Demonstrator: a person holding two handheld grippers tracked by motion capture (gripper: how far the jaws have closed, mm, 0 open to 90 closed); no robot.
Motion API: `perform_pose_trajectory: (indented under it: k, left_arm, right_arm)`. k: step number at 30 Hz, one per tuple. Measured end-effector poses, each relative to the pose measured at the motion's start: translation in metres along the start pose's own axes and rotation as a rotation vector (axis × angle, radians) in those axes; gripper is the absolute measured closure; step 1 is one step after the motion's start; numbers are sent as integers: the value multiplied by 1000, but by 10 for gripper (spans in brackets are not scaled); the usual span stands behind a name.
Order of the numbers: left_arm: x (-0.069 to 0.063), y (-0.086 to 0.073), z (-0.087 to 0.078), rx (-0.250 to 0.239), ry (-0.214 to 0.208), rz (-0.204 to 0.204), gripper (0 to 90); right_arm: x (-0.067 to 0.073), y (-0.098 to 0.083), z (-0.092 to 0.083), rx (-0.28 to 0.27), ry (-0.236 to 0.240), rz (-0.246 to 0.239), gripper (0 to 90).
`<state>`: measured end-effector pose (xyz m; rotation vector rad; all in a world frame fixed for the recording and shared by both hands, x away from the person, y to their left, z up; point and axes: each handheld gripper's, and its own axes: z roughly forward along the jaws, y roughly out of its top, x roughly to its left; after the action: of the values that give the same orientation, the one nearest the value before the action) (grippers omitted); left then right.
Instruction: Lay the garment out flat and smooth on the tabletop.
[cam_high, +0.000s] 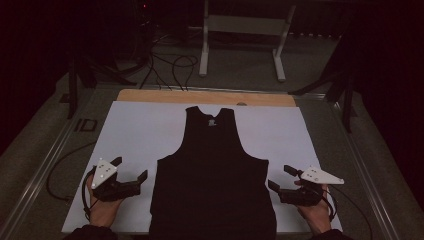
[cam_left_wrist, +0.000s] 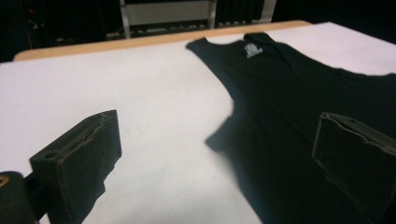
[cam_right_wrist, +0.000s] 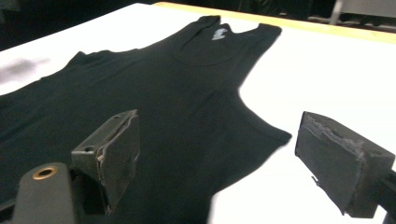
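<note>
Top's label (cam_left_wrist: 252, 49) legible — gripper views

Plain black sleeveless cotton tank top (cam_high: 212, 170): solid black, no print, small white label (cam_high: 212, 121) inside the neck.
Flat white sheet over the bench (cam_high: 140, 135): plain white.
Bench far edge (cam_high: 200, 96): light wood tone.
Left gripper (cam_high: 131, 170) and right gripper (cam_high: 280, 177): black bodies, pale grey top plates.

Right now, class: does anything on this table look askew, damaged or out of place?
Nothing stands out. The black tank top lies flat and straight on the white sheet, and both grippers are open beside it.
</note>
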<state>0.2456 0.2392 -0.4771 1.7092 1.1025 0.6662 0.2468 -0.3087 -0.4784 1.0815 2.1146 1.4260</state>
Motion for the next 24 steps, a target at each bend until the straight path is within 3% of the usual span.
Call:
perform_pose_trajectory:
  k: [12,17,19,24]
  left_arm:
    - [22,0,7,-1,35,21,2]
    - [26,-2,5,-11,27,13,2]
    - [27,-4,4,-17,21,4,2]
    - [26,-8,4,-9,29,13,2]
  right_arm:
    - [-20,-4,4,-59,-77,41,134]
    - [-23,-7,2,-71,-117,37,134]
    - [-24,-10,1,-80,-156,32,135]
    - [-22,-11,2,-83,-177,14,135]
